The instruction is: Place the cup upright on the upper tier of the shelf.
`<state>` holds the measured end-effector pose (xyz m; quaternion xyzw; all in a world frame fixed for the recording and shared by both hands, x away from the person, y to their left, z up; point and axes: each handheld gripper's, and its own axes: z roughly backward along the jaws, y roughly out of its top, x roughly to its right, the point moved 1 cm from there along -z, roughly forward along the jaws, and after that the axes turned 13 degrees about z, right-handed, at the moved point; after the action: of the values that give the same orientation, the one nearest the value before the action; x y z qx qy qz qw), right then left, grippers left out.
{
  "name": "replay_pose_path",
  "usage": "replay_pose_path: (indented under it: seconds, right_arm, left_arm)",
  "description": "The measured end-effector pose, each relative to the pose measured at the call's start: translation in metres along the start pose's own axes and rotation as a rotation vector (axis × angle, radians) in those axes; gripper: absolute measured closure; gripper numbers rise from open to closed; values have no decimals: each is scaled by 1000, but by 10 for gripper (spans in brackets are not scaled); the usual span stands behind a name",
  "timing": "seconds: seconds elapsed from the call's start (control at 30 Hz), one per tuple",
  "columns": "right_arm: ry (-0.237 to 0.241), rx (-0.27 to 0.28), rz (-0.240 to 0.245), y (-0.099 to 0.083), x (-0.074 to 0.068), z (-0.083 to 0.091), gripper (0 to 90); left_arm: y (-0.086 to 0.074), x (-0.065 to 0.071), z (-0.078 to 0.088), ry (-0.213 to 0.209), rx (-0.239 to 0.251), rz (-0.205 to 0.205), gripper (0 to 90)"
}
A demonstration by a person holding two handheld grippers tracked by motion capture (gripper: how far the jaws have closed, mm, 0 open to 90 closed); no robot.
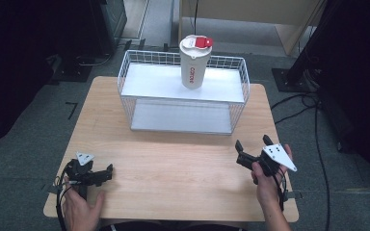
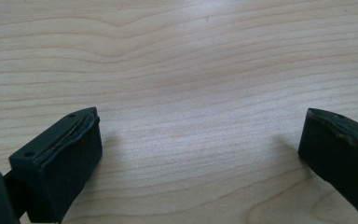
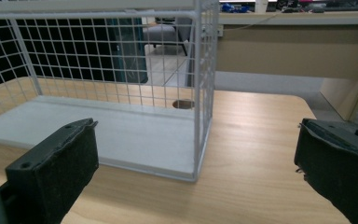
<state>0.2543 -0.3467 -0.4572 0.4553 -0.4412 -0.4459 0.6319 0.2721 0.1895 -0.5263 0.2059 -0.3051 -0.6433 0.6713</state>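
Right tool (image 1: 253,148), jaws spread wide w/ nothing between them, is held just above the bench (image 1: 173,168) at its near right, pointing fwd and slightly left toward the white wire shelf rack (image 1: 125,79). In the right gripper view its jaws frame the rack's near right corner post and the lower shelf board (image 3: 135,135), both a short way ahead. Left tool (image 1: 96,175) lies low at the near left corner, jaws also apart and empty; the left gripper view has bare wood grain (image 2: 182,70) under them, so it looks parked.

The white tumbler w/ red flip lid (image 1: 194,60) stands upright on the rack's upper shelf (image 1: 149,79), right of centre, long axis vertical. From the right tool it lies fwd, up and a bit left, well apart. The right hand is clearly nearer than the left, so it's prob. the one to reach. The reach likely has to rise over the top rim wire, then close on the tumbler's side.
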Motion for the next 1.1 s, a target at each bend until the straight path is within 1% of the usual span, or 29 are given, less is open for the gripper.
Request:
replay_pose_path:
  seconds: [0.27,0.47,0.73,0.83,0.97,1.1]
  right_arm:
    - [-29,-31,-19,-16,12,11,0]
    - [-51,-54,-14,-27,22,19,0]
    - [-72,-99,-9,-43,32,29,0]
    - [-82,-112,-15,-49,35,33,0]
    - [-91,-130,-3,-55,39,38,0]
    - [-106,-149,-8,-62,46,45,0]
  left_arm:
    - [0,0,0,0,0,0,0]
    - [0,0,0,0,0,0,0]
    - [0,0,0,0,0,0,0]
    - [0,0,0,0,0,0,0]
    - [0,0,0,0,0,0,0]
    - [0,0,0,0,0,0,0]
